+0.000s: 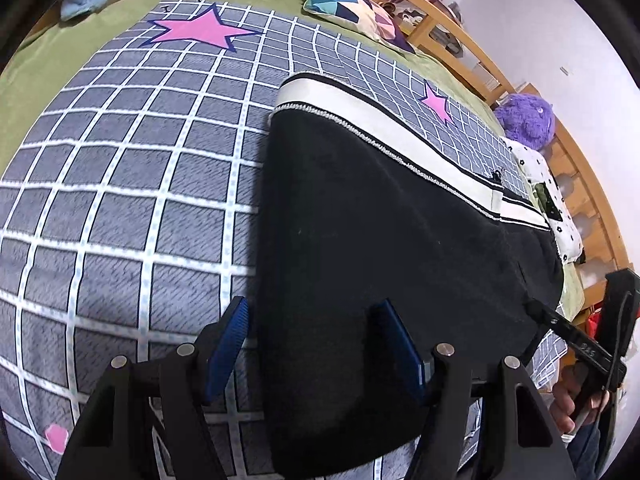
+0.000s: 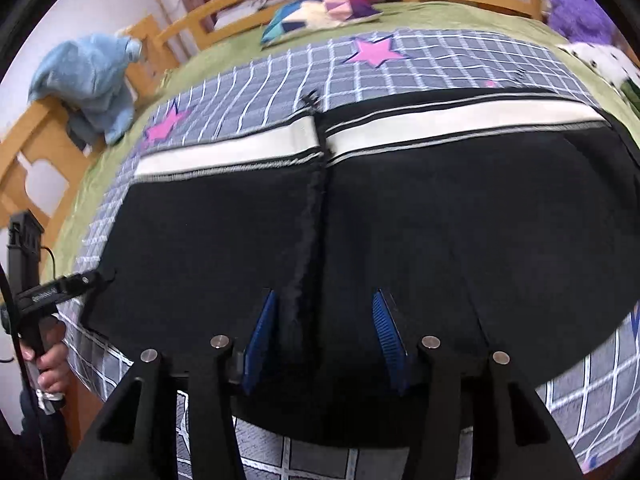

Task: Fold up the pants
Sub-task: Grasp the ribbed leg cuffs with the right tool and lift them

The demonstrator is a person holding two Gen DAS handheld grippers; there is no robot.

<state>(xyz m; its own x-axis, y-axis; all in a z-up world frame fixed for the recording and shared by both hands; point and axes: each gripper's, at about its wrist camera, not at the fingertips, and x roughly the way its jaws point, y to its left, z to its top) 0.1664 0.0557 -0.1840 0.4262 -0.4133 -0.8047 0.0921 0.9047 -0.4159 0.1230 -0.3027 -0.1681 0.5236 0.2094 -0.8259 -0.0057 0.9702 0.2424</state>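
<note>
1. Lying across a bed (image 1: pixel 48 80) under a grey checked cover with pink stars (image 1: pixel 132 184): black pants (image 1: pixel 360 220), flat, already doubled lengthwise by the look of it, one leg stacked on the other.
2. Running along the far edge of the pants in both views: a cream side stripe (image 2: pixel 440 122), with one fabric end overlapping near the middle of the right wrist view, suggesting a first crosswise fold either done or partly done; not possible to tell which for certain.
3. Showing a raised, fuzzy seam or folded edge (image 2: pixel 308 240) down the middle of the black cloth, directly ahead of the right gripper.
4. Hovering over the near hem with jaws apart: right gripper (image 2: pixel 324 332), nothing pinched, the seam lying between the blue pads but not pressed.
5. Straddling the left edge of the pants with jaws apart: left gripper (image 1: pixel 316 344), one pad over the cover, the other over black cloth, no grip visible.
6. Judging progress as roughly midway: cloth laid out and narrowed, still long; further crosswise folding and smoothing likely remaining.
7. Sitting well apart at the bed's far side: a patterned cushion (image 1: pixel 352 8) and a purple plush toy (image 1: pixel 528 120), clear of the work.
</note>
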